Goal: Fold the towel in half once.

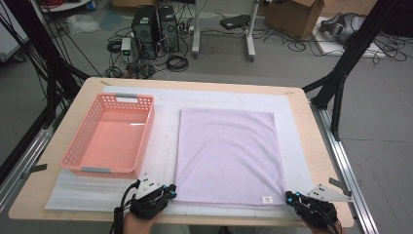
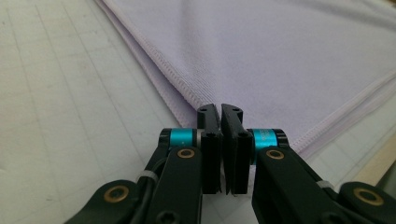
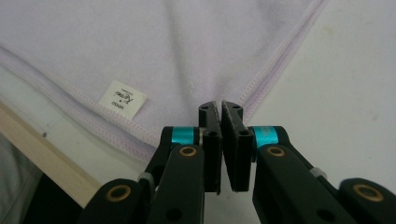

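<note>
On the white mat, lilac towel (image 1: 228,153) lies flat, doubled.

A pale lilac towel (image 1: 228,155) lies flat and spread out on the white mat (image 1: 160,141) that covers the surface, at about the centre, slightly toward 3 o'clock. It is roughly rectangular, folded into layers, with stitched hems that show stacked along its edges. A small white label (image 1: 266,199) sits near its 5 o'clock corner. The corners at 7 o'clock and 5 o'clock lie at the near edge of the mat, each pinched between black fingers (image 2: 208,122).
</note>
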Demonstrator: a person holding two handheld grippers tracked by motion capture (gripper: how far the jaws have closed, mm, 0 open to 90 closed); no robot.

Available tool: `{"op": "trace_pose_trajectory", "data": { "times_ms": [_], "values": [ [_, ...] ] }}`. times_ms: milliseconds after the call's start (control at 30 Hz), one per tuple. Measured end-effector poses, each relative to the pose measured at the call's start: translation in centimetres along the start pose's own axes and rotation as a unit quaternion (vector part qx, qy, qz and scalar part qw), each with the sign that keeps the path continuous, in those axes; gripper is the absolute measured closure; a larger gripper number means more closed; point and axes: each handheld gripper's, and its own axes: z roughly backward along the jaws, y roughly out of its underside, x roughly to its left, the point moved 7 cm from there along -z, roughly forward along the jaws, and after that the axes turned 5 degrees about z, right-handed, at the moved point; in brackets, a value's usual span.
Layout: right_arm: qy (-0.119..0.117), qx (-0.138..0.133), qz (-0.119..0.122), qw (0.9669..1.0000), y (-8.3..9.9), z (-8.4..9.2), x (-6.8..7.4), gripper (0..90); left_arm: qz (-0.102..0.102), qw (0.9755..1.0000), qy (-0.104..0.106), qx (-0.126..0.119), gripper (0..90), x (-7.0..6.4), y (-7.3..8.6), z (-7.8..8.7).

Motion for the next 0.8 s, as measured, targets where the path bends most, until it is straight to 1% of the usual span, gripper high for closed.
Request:
{"op": "trace_pose_trajectory", "data": {
  "times_ms": [100, 167, 233, 333, 400, 433, 467, 500, 567, 600, 667, 700, 767, 800],
  "values": [
    [-0.002, -0.01, -0.006, 0.9999, -0.5, 0.7, 0.1, 86.6, 0.008, 0.9999, 0.005, -0.011, 86.2, 0.0, -0.1, 0.6],
    [-0.007, -0.014, -0.009, 0.9998, -0.7, 1.1, 0.3, 86.6, 0.012, 0.9998, 0.014, -0.011, 86.2, -0.2, 0.0, 1.0],
    [-0.013, -0.012, -0.007, 0.9998, -0.8, 1.5, 0.7, 86.7, 0.013, 0.9998, 0.015, -0.009, 86.3, -0.2, 0.3, 1.3],
    [-0.007, 0.005, 0.002, 1.0, -0.2, 1.7, 1.1, 86.6, 0.017, 0.9998, 0.014, 0.0, 86.1, 0.0, 0.9, 1.7],
    [-0.008, 0.028, 0.004, 0.9996, 0.4, 1.4, 1.2, 85.7, 0.018, 0.9996, 0.016, 0.015, 85.0, 0.1, 1.5, 1.5],
    [-0.009, 0.038, 0.004, 0.9992, 0.7, 1.2, 1.2, 83.3, 0.017, 0.9996, 0.014, 0.017, 82.3, 0.1, 1.5, 1.4],
    [-0.002, 0.032, 0.0, 0.9995, 0.7, 1.1, 1.1, 75.1, 0.016, 0.9997, 0.009, 0.015, 76.6, 0.1, 1.4, 1.5],
    [0.001, 0.02, -0.008, 0.9998, 0.5, 1.3, 0.9, 71.5, 0.017, 0.9998, 0.008, 0.008, 72.2, 0.1, 1.2, 1.5],
    [0.002, -0.006, -0.022, 0.9997, -0.1, 1.7, 0.6, 71.4, 0.017, 0.9998, 0.001, -0.009, 68.2, 0.4, 0.4, 1.6],
    [0.006, -0.019, -0.025, 0.9995, -0.4, 1.8, 0.3, 72.1, 0.019, 0.9997, 0.0, -0.013, 66.2, 0.5, 0.2, 1.6],
    [0.018, -0.027, -0.036, 0.9988, -0.7, 1.4, -0.4, 73.6, 0.028, 0.9994, 0.002, -0.02, 66.0, 0.9, -0.2, 1.4],
    [0.024, -0.03, -0.047, 0.9982, -1.0, 0.8, -1.0, 74.5, 0.029, 0.9994, 0.003, -0.021, 65.9, 0.9, -0.2, 1.3],
    [0.024, -0.035, -0.062, 0.9971, -1.5, -0.2, -1.8, 74.6, 0.027, 0.9993, 0.004, -0.026, 64.7, 1.0, -0.5, 1.1],
    [0.027, -0.036, -0.064, 0.9969, -1.8, -0.6, -2.1, 74.6, 0.026, 0.9993, 0.005, -0.028, 64.3, 1.1, -0.6, 1.1]
  ]
}}
